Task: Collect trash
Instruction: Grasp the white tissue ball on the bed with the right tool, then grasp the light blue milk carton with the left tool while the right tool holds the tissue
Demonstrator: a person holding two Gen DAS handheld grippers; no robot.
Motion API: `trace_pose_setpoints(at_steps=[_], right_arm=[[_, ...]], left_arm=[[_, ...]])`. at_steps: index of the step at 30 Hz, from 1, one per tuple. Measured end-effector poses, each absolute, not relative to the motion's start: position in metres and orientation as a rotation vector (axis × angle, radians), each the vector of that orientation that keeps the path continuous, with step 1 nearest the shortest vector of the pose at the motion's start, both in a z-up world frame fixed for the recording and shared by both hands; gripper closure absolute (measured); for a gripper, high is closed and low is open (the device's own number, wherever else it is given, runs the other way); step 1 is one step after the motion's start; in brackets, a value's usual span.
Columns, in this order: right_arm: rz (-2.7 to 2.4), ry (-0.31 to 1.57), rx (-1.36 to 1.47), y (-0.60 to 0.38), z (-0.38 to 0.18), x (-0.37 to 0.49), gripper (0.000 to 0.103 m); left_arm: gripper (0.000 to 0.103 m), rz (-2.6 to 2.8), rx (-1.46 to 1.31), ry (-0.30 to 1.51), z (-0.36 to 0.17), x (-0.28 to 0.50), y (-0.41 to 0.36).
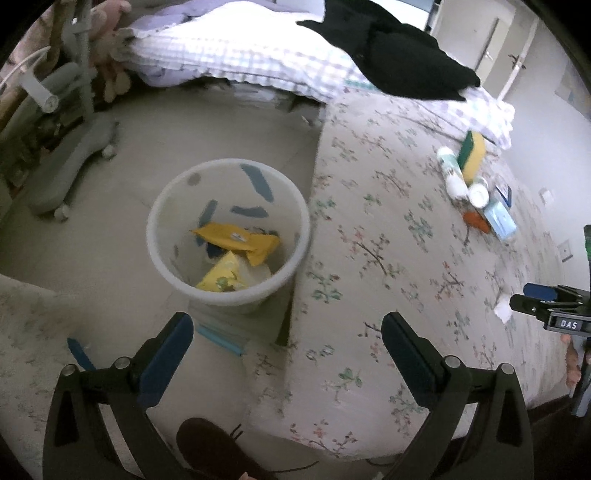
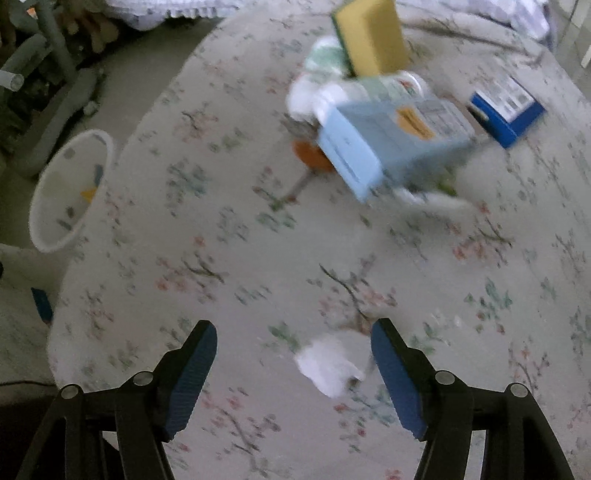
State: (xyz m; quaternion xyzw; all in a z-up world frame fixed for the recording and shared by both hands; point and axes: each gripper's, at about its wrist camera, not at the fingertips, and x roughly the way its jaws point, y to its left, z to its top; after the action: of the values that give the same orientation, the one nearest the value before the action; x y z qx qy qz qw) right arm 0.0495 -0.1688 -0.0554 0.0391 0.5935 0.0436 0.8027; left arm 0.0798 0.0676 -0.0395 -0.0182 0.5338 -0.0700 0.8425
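Left gripper jaws spread wide, nothing between the pads, touching nothing; it hangs over the floor gap next to the bed, pointing down at the white bin. Right gripper jaws well apart, no grip. A crumpled white paper scrap lies on the floral bedspread between the fingers, nearer the right finger; the picture is blurred, so I cannot tell if that pad touches it.

Counts:
- Bins: one, on the floor just beside the bed edge, upright.
- In the bin: two yellow wrappers, one above the other; something dark under them, unclear.
- Trash cluster on the bed, well apart from the right gripper:
  - one yellow sponge with a green edge
  - one light blue box
  - one dark blue box
  - two or so white containers, too blurred to count surely
  - one orange item partly under the light blue box
- White scraps: one.

One black garment lies at the far end of the bed. One dark shoe shows at the bottom edge of the left view.
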Motion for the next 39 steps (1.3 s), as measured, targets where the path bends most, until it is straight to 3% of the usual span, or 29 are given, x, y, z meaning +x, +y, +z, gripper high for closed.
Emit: trace_pose_setpoints(at_steps=[8, 14, 17, 39], right_arm=[[0.101, 1.318, 0.064, -0.183, -0.082, 0.039, 0.031], [0.112, 1.322, 0.070, -0.185, -0.092, 0.043, 0.057], [0.125, 1.317, 0.062, -0.183, -0.091, 0.046, 0.079], [-0.088, 1.113, 0.328, -0.313, -0.032, 0.024, 0.082]], left_arm=[[0.000, -0.174, -0.007, 1.142, -0.046, 0.077, 0.046], [0.000, -0.196, 0.016, 1.148, -0.049, 0.078, 0.023], [0.000, -0.218, 0.031, 1.150, -0.050, 0.079, 0.008], [0.001, -0.512, 0.232, 0.985, -0.048, 0.121, -0.184]])
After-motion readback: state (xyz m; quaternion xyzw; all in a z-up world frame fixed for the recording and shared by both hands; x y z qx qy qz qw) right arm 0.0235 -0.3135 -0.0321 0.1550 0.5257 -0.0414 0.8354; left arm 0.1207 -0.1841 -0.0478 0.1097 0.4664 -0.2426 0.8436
